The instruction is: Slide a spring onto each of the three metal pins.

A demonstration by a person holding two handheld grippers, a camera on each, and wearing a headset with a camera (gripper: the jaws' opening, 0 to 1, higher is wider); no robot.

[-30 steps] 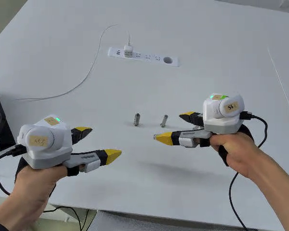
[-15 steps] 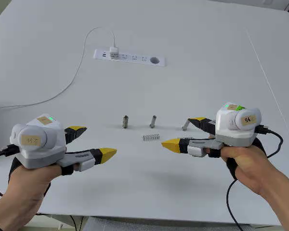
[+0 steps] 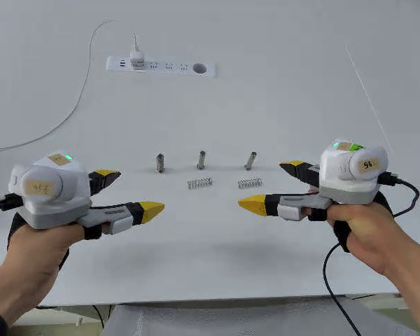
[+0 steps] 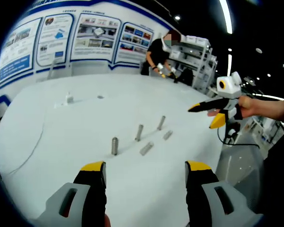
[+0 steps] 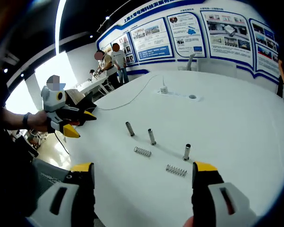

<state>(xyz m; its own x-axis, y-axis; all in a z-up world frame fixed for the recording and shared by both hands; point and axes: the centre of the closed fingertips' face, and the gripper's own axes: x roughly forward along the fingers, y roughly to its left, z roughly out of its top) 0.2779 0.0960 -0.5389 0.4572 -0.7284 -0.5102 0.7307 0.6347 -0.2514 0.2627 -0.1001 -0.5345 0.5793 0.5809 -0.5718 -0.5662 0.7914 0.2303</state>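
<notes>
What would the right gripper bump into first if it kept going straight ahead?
Probably the nearer loose spring, which lies just ahead between its open jaws. The right gripper seems held above the table, so it might pass over it.

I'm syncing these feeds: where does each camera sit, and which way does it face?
Head view: on the headset, looking down at the pins; both hands, left gripper and right gripper show.
Left gripper view: on that gripper, facing the pins; its fingers rise below.
Right gripper view: on that gripper, facing the pins; its fingers rise below.
Both gripper views share the pins and two loose springs.
</notes>
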